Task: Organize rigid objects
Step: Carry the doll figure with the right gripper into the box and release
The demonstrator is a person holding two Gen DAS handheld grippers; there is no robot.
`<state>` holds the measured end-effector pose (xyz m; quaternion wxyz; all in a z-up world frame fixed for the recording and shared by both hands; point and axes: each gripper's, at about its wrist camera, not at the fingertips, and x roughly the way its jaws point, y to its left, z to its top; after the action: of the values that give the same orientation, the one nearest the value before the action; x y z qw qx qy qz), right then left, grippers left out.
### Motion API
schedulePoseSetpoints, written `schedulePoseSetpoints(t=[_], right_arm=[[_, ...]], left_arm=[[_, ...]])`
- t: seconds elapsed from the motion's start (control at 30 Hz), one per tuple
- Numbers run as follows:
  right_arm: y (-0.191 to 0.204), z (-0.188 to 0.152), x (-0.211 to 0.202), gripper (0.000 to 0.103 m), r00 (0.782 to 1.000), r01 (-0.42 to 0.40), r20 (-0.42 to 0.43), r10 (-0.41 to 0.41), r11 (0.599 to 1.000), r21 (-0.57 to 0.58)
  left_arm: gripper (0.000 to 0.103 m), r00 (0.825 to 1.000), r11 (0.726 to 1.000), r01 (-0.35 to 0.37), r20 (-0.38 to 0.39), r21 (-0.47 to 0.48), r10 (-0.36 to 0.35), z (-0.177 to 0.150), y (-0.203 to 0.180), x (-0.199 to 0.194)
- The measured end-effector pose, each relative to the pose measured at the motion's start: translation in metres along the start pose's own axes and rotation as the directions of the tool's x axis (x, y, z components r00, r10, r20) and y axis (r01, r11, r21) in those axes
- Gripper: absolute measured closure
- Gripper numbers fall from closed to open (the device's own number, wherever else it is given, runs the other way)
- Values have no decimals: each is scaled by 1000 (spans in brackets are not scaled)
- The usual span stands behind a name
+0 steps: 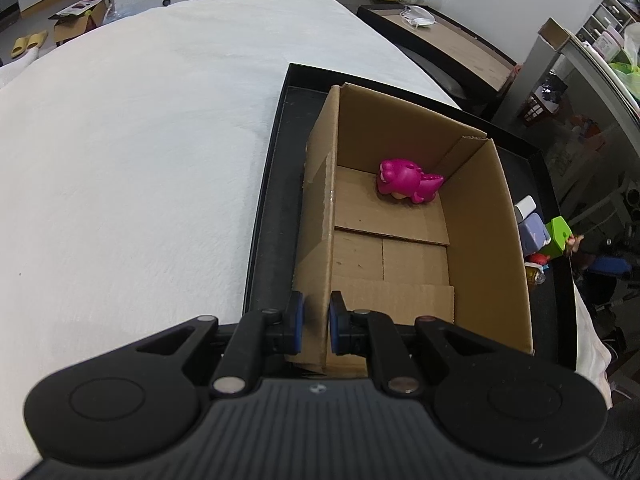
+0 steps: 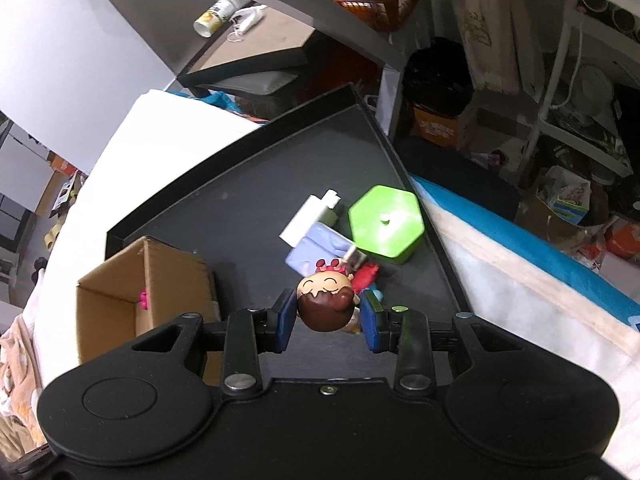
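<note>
Clamped between the blue pads of the right hand-held gripper is a small doll figure, its round brown head with closed smiling eyes and a pink crown turned up toward the camera, held above the black tray. Only that right view shows what lies just past the doll on the tray: a green hexagonal box, a lavender block, a white bottle and something red, all huddled together. The left hand-held gripper is pinched tight on the near left wall of the open cardboard box, which stands on the tray beside the white bed. From the left view you can see right into the box: a magenta dinosaur toy lies alone in its far corner, while the right view catches only a pink sliver of it.
</note>
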<state>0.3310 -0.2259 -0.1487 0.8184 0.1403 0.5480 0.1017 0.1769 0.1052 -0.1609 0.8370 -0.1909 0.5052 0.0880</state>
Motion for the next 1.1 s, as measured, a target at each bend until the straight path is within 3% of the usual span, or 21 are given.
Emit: schedulePoseSetpoints(t=[0.43,1.1], right_arm=[[51,-3,-10,69,998,-65,0,65,995,-69],[136,-9,-8,69,991,-136,-20,135,972,-192]], left_arm=[[91,999,998,42,-3,56,-42,0,4,-2],[91,996,996,85,-12,40,-84,4,15,3]])
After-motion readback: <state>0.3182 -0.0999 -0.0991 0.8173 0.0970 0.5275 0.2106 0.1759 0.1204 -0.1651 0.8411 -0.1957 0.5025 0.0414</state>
